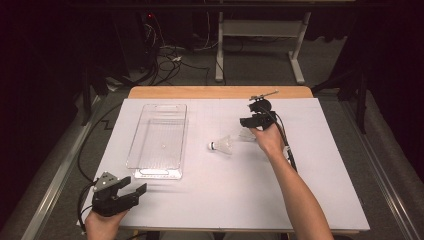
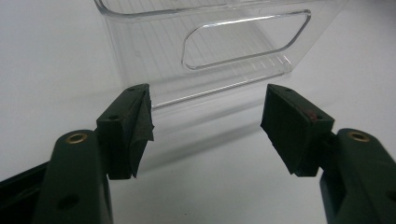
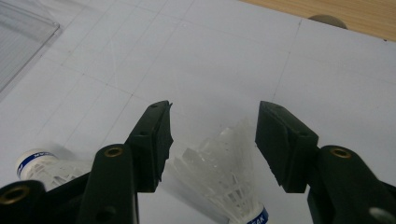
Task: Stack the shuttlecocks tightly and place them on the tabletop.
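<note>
Second shuttlecock (image 3: pixel 39 167) — partly hidden behind a jaw; clear bin (image 3: pixel 21 35) cut off, seemingly.

Two shuttlecocks lie on the bench — one (image 3: pixel 229 186) with its feather skirt between black jaws, the other (image 3: pixel 39 165) off to the side, its white cork ringed with a blue band. There is one clear plastic bin (image 1: pixel 159 140), and one white sheet (image 1: pixel 225 200) covering one wooden bench (image 1: pixel 210 92). Hand-held grippers number two — the left hand-held gripper (image 1: pixel 131 191) and the right hand-held gripper (image 1: pixel 248 121) — each with two jaws.
</note>
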### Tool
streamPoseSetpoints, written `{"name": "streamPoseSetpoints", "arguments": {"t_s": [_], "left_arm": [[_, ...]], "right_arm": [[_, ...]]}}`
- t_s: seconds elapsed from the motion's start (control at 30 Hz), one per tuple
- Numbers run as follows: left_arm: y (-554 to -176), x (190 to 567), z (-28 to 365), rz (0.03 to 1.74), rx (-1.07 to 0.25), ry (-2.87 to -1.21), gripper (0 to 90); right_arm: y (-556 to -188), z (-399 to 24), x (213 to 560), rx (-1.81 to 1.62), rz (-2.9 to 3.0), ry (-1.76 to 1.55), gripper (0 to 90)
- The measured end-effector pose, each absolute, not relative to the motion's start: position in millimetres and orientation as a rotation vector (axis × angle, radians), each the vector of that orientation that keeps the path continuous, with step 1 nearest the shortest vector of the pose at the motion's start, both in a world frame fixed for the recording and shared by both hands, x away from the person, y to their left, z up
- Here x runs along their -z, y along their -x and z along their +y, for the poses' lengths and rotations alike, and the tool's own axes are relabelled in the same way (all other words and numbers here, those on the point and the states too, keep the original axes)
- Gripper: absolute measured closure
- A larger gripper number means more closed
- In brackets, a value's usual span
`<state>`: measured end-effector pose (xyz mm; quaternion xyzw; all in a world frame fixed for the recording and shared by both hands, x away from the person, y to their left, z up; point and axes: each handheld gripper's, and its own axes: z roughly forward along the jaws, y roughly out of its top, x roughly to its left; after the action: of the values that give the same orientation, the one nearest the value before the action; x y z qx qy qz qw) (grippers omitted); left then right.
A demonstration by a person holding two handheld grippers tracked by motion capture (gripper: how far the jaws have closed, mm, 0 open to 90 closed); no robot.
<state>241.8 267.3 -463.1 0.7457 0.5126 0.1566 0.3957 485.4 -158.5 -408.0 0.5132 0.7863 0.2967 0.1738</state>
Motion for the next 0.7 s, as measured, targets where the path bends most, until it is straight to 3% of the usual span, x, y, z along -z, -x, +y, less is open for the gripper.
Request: {"name": "streamPoseSetpoints", "arguments": {"t_s": [0.43,0.7], "left_arm": [[-241.9,463.1,267.3,1.300,-0.396,-1.889,34.0],[-242.1,463.4,267.7,1.305,-0.394,-1.884,33.7]], "right_arm": [[-497.9,-158.2,415.1,-0.787,2.218,-1.549,47.9],[-501.0,-159.8,420.0,-0.771,2.231,-1.584,55.7]]}}
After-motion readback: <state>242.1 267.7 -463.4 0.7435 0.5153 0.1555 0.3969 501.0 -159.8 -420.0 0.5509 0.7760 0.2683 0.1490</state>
